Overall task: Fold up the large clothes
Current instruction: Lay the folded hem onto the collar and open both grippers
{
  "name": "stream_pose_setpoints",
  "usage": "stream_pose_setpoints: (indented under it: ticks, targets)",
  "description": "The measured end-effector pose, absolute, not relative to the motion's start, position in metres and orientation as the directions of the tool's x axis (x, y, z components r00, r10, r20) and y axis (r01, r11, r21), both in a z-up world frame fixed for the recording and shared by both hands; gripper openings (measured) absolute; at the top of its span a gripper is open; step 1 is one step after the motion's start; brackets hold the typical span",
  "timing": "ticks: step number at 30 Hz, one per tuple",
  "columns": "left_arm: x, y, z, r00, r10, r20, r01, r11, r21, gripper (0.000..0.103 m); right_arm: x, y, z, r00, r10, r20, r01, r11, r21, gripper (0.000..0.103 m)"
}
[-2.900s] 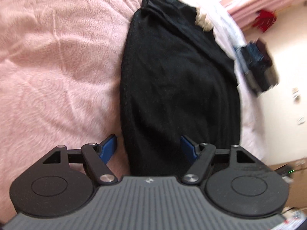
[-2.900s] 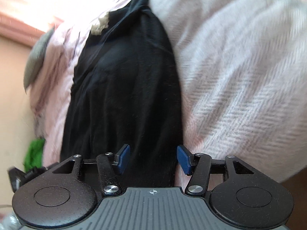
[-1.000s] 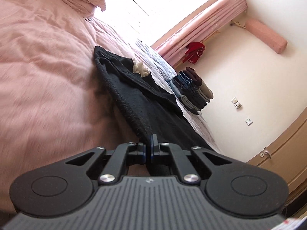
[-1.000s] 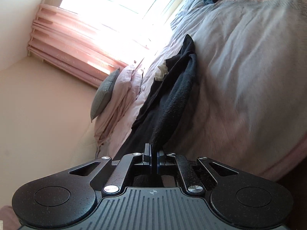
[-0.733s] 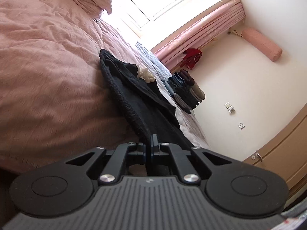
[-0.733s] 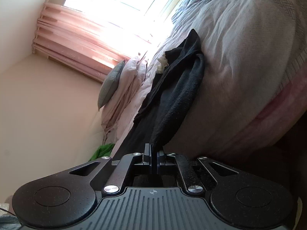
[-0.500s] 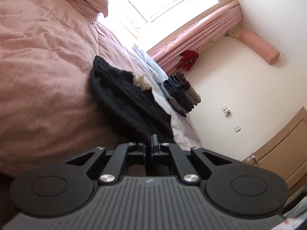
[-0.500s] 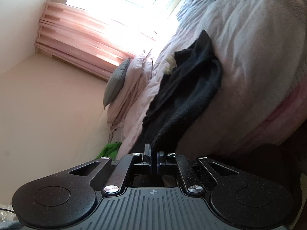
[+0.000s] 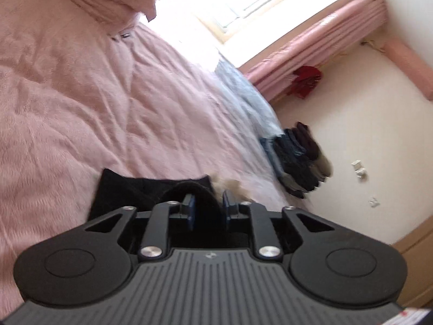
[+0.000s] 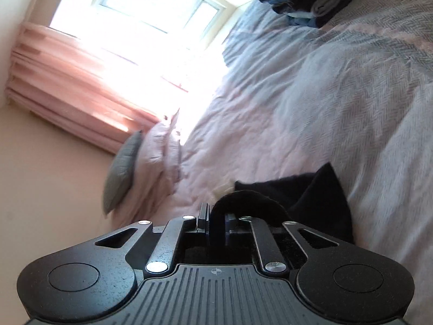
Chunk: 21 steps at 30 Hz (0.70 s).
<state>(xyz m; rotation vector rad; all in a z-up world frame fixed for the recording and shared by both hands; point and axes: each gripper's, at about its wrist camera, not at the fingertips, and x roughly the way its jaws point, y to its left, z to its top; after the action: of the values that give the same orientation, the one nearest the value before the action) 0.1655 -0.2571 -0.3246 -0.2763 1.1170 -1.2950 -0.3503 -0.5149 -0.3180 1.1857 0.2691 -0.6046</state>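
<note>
Fingers [image 9: 191,211] of both grippers just parting, black garment [image 9: 127,189] loosely between, pink bed [image 9: 67,94]

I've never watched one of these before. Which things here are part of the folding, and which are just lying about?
In the job:
black garment
left tongs
right tongs
pink bed cover

Lying about:
stack of folded clothes
grey cushion
red cloth
pink curtains

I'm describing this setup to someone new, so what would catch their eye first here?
Probably the black garment, bunched low on the pink bedspread right at the claws, its fabric looping between the parted blue pads of the left claw and the right claw, both of which have just been opening. Next, the bright window with pink curtains, and the stack of folded dark clothes at the bed's edge.
</note>
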Motion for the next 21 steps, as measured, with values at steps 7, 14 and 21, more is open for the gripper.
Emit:
stream_pose_setpoints:
  ticks: [7,14,21]
  targets:
    - [0.192,-0.279,-0.360,-0.072,-0.779,-0.623,0.712,0.398,-0.579,0.028,-0.356,-0.519,-0.353,0.758,-0.312,-0.572,0.646,0.473,0.599,0.031]
    - [0.164,-0.324,-0.371,-0.099,-0.748,-0.656,0.864,0.263,-0.429,0.055,-0.325,-0.535,-0.367,0.754,-0.318,-0.575,0.633,0.586,0.506,0.033]
    - [0.150,-0.340,-0.381,-0.080,-0.759,-0.646,0.908,0.211,-0.361,0.002,-0.294,-0.528,-0.370,0.725,-0.394,-0.565,0.643,0.681,0.351,0.000]
